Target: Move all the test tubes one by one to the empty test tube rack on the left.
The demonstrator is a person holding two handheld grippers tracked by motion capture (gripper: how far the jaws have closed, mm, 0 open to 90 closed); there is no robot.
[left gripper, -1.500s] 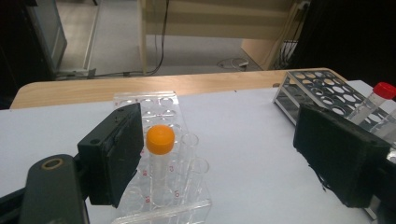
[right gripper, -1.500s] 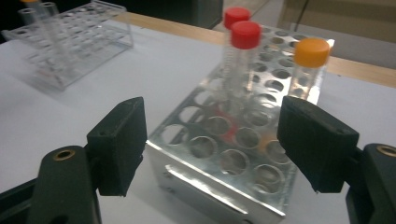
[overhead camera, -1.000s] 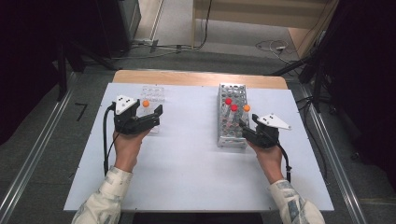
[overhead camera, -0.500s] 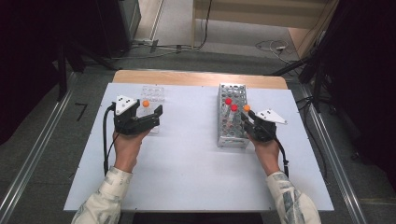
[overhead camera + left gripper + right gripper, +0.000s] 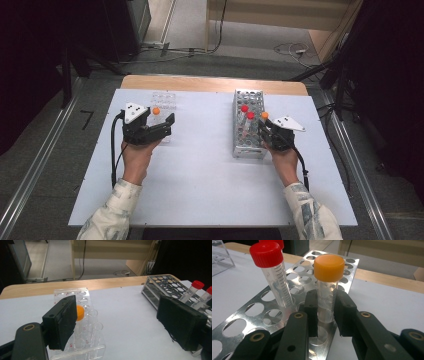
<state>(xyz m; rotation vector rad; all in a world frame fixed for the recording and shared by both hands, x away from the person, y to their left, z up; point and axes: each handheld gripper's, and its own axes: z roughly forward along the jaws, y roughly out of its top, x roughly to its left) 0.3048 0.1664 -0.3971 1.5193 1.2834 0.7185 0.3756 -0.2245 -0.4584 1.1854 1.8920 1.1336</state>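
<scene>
A metal tube rack (image 5: 248,93) stands right of centre with two red-capped tubes (image 5: 244,108) in it. At its right edge stands an orange-capped tube (image 5: 264,115). My right gripper (image 5: 264,129) has just been closing on this tube. In the right gripper view both pads press the clear body of the orange-capped tube (image 5: 328,285) below its cap, so the right gripper (image 5: 325,310) is shut on it. My left gripper (image 5: 161,122) stands open beside a clear plastic rack (image 5: 163,100) that holds another orange-capped tube (image 5: 156,110). Nothing lies between the jaws of the left gripper (image 5: 120,307).
The white tabletop (image 5: 200,170) spreads between and in front of the two racks. A wooden strip (image 5: 210,84) runs along the far edge. The metal rack (image 5: 249,320) has many vacant holes, and a red-capped tube (image 5: 270,270) leans to the left of the held one.
The right gripper's jaws have closed onto the orange-capped tube at the metal rack's right edge. The left hand and its gripper have kept still.
</scene>
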